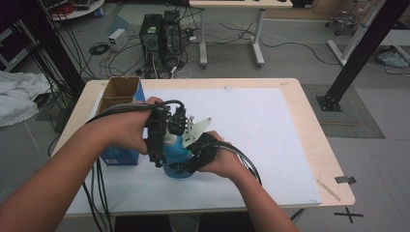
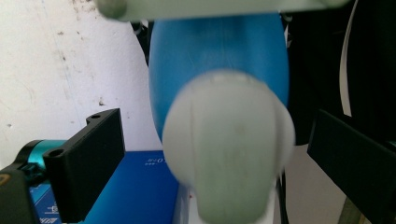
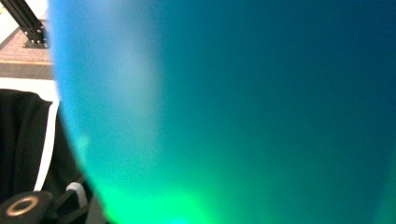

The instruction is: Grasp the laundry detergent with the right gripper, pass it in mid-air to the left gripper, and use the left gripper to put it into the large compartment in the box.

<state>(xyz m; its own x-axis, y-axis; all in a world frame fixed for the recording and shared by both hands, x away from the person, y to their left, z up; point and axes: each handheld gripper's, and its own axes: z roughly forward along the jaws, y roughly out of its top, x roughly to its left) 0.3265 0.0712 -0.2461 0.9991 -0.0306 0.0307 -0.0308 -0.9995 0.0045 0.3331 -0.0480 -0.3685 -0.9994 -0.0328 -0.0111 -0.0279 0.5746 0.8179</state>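
One blue box with one open cardboard carton behind it sits at the bench's left edge. Left gripper: jaws stand wide on either side of the white cap, not touching it. One blue bottle, rounded glossy body with white cap, stands upright on the white sheet near the bench front, just right of the box. Right gripper: jaws closed on the bottle body.

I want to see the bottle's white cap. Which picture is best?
The left gripper view: the cap sits big and close above the blue bottle. The high view shows it tiny between the hands; the right gripper view gives just blurry blue.
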